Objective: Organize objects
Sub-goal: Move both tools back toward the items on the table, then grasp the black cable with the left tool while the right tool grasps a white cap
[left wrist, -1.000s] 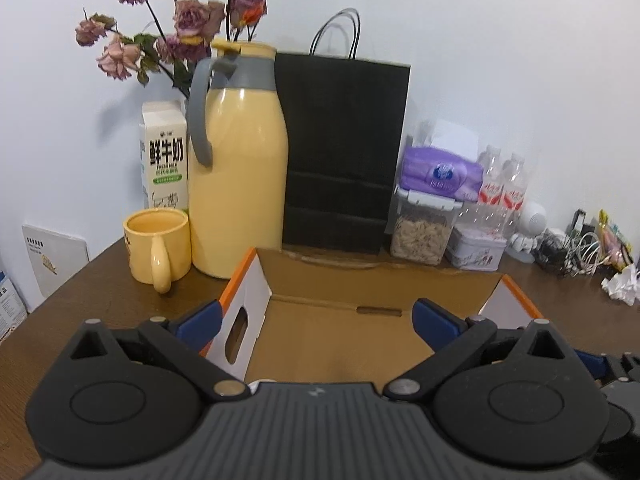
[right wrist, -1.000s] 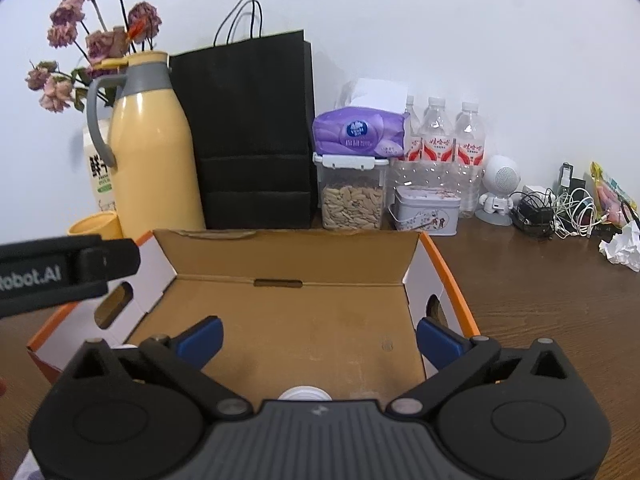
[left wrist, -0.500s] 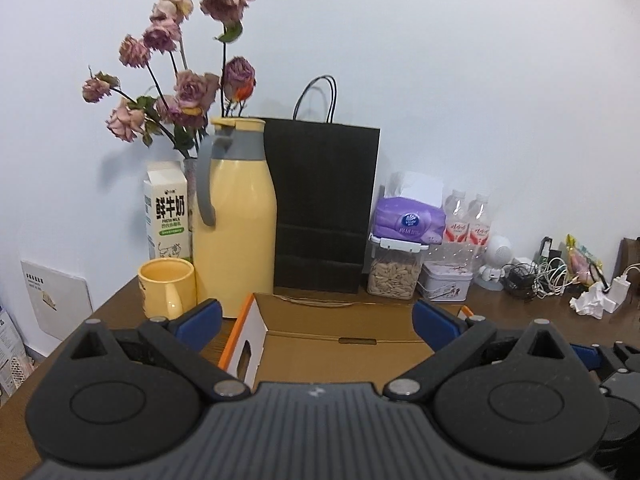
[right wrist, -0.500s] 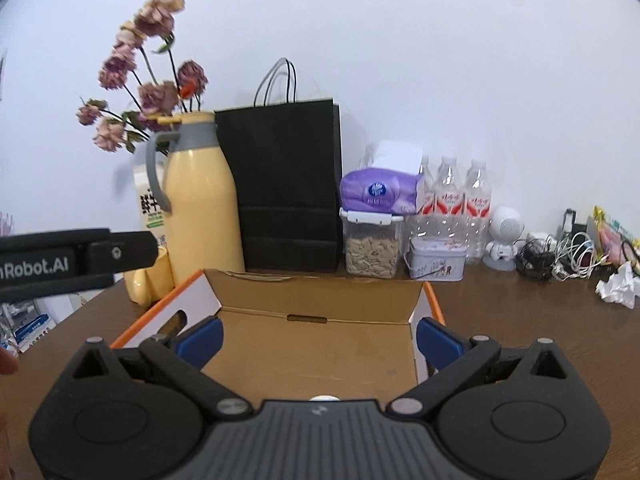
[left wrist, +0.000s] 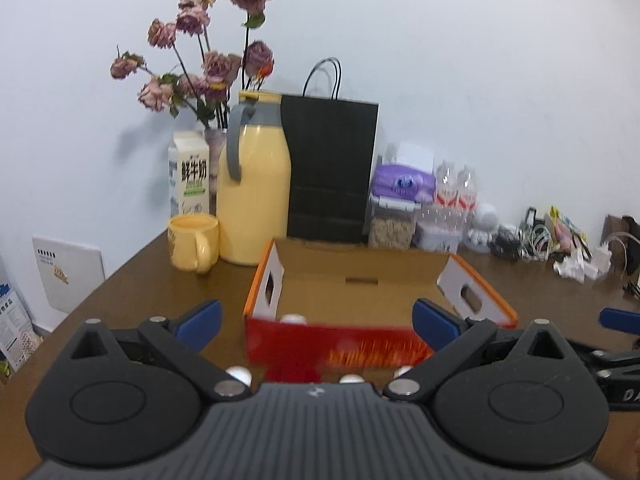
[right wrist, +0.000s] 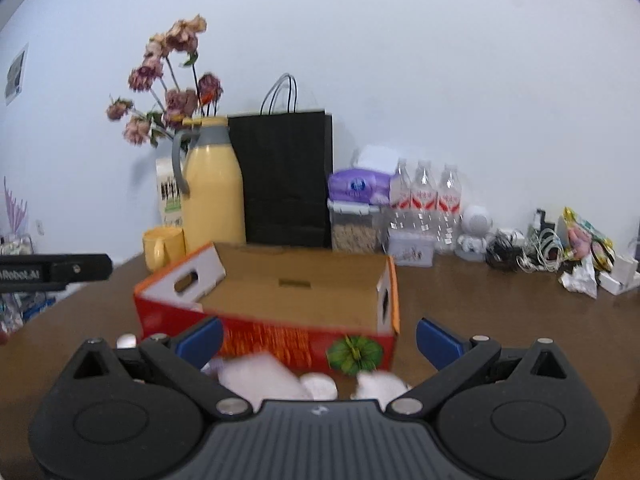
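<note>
An open cardboard box (left wrist: pixel 360 292) with a red printed front and orange-edged flaps stands on the brown table (left wrist: pixel 152 280). In the right wrist view the box (right wrist: pixel 300 296) sits just beyond my fingers. Several white round-topped objects (right wrist: pixel 320 386) lie blurred on the table before its front wall, and white caps (left wrist: pixel 352 378) also show in the left wrist view. My left gripper (left wrist: pixel 316 320) is open and holds nothing, in front of the box. My right gripper (right wrist: pixel 318 342) is open too, with nothing between its blue fingertips (right wrist: pixel 436 344).
Behind the box stand a yellow thermos jug (left wrist: pixel 256 200), a yellow mug (left wrist: pixel 194 246), a milk carton (left wrist: pixel 192 178), dried flowers (left wrist: pixel 208 64) and a black paper bag (left wrist: pixel 330 168). A food jar (right wrist: pixel 356 226), water bottles (right wrist: pixel 424 200), a tin (right wrist: pixel 412 252) and tangled cables (right wrist: pixel 536 248) line the back right.
Both grippers have drawn back and away from the box. Its red front wall and the white objects before it have come into view. Both stay open.
</note>
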A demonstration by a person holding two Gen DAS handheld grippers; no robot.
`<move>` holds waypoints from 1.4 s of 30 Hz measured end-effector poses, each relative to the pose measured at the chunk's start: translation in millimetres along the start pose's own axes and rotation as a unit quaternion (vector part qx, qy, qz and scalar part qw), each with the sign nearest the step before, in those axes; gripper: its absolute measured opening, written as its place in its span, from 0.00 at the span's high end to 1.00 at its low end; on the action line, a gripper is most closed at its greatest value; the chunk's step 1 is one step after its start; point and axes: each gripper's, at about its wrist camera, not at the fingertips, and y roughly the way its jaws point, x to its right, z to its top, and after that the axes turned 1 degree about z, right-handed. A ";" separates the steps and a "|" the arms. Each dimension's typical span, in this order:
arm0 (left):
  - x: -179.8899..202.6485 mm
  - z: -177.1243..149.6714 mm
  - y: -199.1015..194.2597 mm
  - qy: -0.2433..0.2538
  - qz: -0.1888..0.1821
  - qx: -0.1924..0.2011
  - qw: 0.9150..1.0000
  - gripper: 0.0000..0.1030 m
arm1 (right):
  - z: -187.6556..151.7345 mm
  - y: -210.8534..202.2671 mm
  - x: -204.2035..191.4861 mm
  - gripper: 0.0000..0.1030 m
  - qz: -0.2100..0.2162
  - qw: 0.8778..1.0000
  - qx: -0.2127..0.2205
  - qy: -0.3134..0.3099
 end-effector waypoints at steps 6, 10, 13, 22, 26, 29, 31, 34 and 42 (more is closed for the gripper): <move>-18.2 -40.2 -13.0 0.016 0.000 -0.034 0.999 0.00 | -36.8 -21.6 11.2 0.00 -0.008 0.999 -0.036 -0.008; -32.0 -62.1 -21.1 0.005 0.006 -0.058 0.998 0.00 | -63.0 -29.2 17.8 0.00 -0.013 0.998 -0.066 -0.002; -38.0 -73.1 -23.2 0.005 0.015 -0.074 0.997 0.00 | -80.7 -32.0 21.1 0.00 -0.016 0.996 -0.090 -0.004; -36.2 -83.9 -24.0 -0.002 0.019 -0.096 0.995 0.00 | -109.2 -39.8 31.8 0.00 -0.026 0.992 -0.124 0.006; -35.2 -85.3 -25.5 -0.008 0.020 -0.095 0.995 0.00 | -113.5 -39.7 38.1 0.00 -0.035 0.991 -0.129 0.011; -36.2 -88.2 -23.8 -0.015 0.023 -0.100 0.995 0.00 | -117.2 -37.1 41.0 0.06 -0.035 0.991 -0.129 0.019; -36.5 -88.7 -23.7 -0.015 0.024 -0.101 0.994 0.00 | -118.9 -35.1 43.3 0.15 -0.027 0.991 -0.131 0.025; -37.3 -89.2 -23.7 -0.014 0.025 -0.103 0.994 0.00 | -120.2 -33.0 42.6 0.37 -0.022 0.991 -0.131 0.027; -37.6 -93.3 -20.7 -0.015 0.025 -0.114 0.993 0.00 | -120.1 -35.2 42.6 0.73 -0.006 0.992 -0.120 0.025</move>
